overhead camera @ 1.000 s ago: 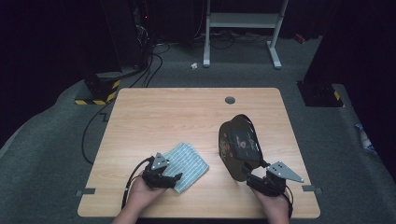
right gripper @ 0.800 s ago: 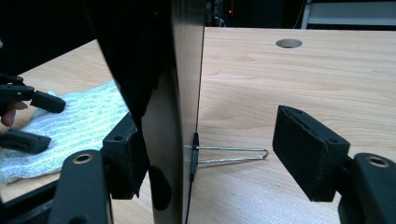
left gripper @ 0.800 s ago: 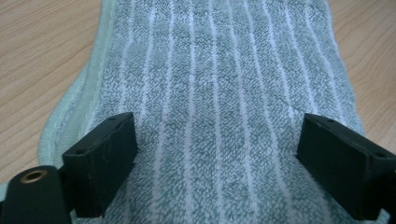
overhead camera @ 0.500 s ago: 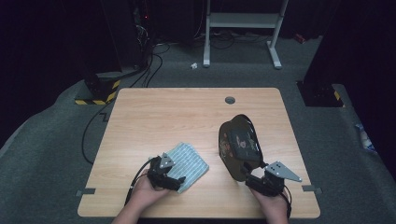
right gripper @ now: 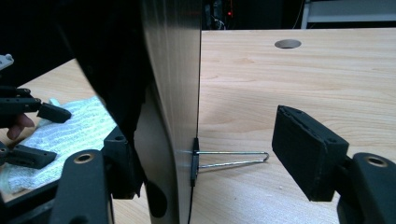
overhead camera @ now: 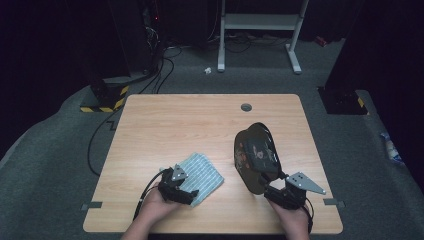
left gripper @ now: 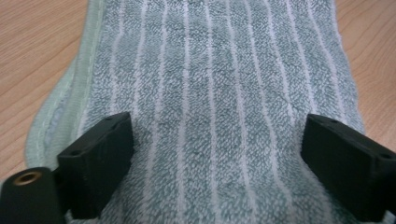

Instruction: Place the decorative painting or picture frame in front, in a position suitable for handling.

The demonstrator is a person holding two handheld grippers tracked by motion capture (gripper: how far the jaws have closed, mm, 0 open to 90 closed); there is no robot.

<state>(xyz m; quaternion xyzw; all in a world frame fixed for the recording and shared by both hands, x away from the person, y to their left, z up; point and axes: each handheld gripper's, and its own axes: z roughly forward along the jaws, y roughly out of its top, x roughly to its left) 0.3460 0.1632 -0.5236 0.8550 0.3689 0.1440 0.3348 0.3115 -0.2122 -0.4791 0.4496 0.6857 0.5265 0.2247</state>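
Observation:
A folded green towel with white stripes (overhead camera: pixel 205 172) (left gripper: pixel 210 84) lies flat on the wooden table (overhead camera: pixel 175 125), near the front left. My left gripper (overhead camera: pixel 191 194) (left gripper: pixel 219 135) rests over its near corner. Its jaws have just been opening wider, then eased in slightly. They are open, with towel between them and the pads not pressing it. A dark oval plaque (overhead camera: pixel 255 155) (right gripper: pixel 173 70) stands tilted on edge on a wire stand (right gripper: pixel 233 158). My right gripper (overhead camera: pixel 270 191) (right gripper: pixel 205 135) is open at its lower edge. One jaw sits by the plaque; the other is well apart.
A round cable hole (overhead camera: pixel 246 107) (right gripper: pixel 287 44) sits near the table's far edge. Bare wood spreads over the table's far half. Past the table are a grey floor, cables and a white stand (overhead camera: pixel 257 22). The left gripper (right gripper: pixel 44 135) also shows in the right gripper view.
The left gripper's jaws look slightly wider over the towel. Both hands, the towel and the dark plaque stay where they were.

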